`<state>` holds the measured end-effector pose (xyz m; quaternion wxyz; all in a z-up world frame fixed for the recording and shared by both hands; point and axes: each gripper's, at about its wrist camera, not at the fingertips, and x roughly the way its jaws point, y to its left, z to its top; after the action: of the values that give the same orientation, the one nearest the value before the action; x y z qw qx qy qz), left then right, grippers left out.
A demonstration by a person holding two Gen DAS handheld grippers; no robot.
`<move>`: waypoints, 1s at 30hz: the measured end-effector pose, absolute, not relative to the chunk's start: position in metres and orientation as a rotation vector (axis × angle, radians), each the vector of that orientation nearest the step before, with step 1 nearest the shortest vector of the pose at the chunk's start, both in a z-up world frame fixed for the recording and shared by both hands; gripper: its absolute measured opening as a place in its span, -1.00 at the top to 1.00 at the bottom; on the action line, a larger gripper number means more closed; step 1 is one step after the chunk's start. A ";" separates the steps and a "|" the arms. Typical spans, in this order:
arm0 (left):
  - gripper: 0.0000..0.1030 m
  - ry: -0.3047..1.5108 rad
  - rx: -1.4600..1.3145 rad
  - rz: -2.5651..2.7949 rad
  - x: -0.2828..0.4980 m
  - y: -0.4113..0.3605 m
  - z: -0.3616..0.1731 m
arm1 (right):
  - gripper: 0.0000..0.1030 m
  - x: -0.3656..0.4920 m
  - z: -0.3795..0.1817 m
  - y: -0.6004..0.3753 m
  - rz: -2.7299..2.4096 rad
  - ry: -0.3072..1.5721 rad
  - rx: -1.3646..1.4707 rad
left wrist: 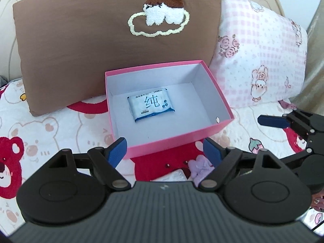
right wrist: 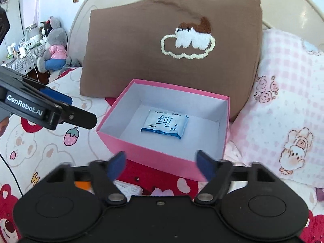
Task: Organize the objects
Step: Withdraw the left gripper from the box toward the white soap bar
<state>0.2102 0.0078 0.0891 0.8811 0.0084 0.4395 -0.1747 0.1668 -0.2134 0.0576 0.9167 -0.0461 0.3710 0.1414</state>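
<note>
- Pink cardboard box [left wrist: 220,126], lid off, white inside, sits on the bed in front of a brown pillow [left wrist: 81,46].
- Blue-and-white wipes pack [left wrist: 150,104] lies flat on the box floor, near the middle, clear of all four walls; also seen in the right wrist view [right wrist: 165,124].
- Nothing else visible in the box — except a small round metal stud on one inner wall near a corner.
- Left gripper [left wrist: 165,152]: jaws spread wide, blue pads apart, nothing between them; it hangs just short of the box's near wall, pointing down at it.
- Right gripper [right wrist: 161,165]: jaws also wide apart and holding nothing; its blue pads look motion-blurred; it sits just before the near wall of the box.
- Each gripper shows in the other's view — the right one at the right edge of the left wrist view, the left one at the left edge of the right wrist view.
- Bedsheet [left wrist: 60,125] is white with red bears and strawberries; pink checked pillow [left wrist: 261,56] lies to the right of the brown one.
- Small purple fabric item [left wrist: 199,167] on the sheet below the left gripper's right pad; can't tell what it is.
- Grey plush toy [right wrist: 54,46] off the bed at far left, by a cluttered desk.
</note>
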 end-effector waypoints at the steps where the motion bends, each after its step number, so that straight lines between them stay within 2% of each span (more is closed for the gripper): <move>1: -0.61 0.916 0.021 -0.367 0.207 0.007 0.090 | -0.69 0.164 0.059 -0.213 0.293 0.763 -0.087; 6: -0.66 0.935 0.010 -0.376 0.192 0.010 0.094 | -0.76 0.149 0.064 -0.211 0.297 0.762 -0.069; 9: -0.76 0.939 -0.003 -0.380 0.183 0.012 0.095 | -0.80 0.139 0.067 -0.210 0.293 0.756 -0.076; 11: -0.94 0.950 -0.008 -0.366 0.178 0.015 0.094 | -0.88 0.133 0.068 -0.210 0.290 0.745 -0.083; 14: -0.99 0.964 0.015 -0.349 0.171 0.015 0.091 | -0.95 0.126 0.070 -0.210 0.292 0.738 -0.116; 30: -1.00 1.032 0.062 -0.385 0.142 0.017 0.093 | -0.95 0.093 0.084 -0.227 0.340 0.710 -0.134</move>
<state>0.1423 0.0165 0.0931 0.8517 0.0294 0.4901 -0.1829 0.0932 -0.2266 0.0842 0.9214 -0.0652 0.3456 0.1654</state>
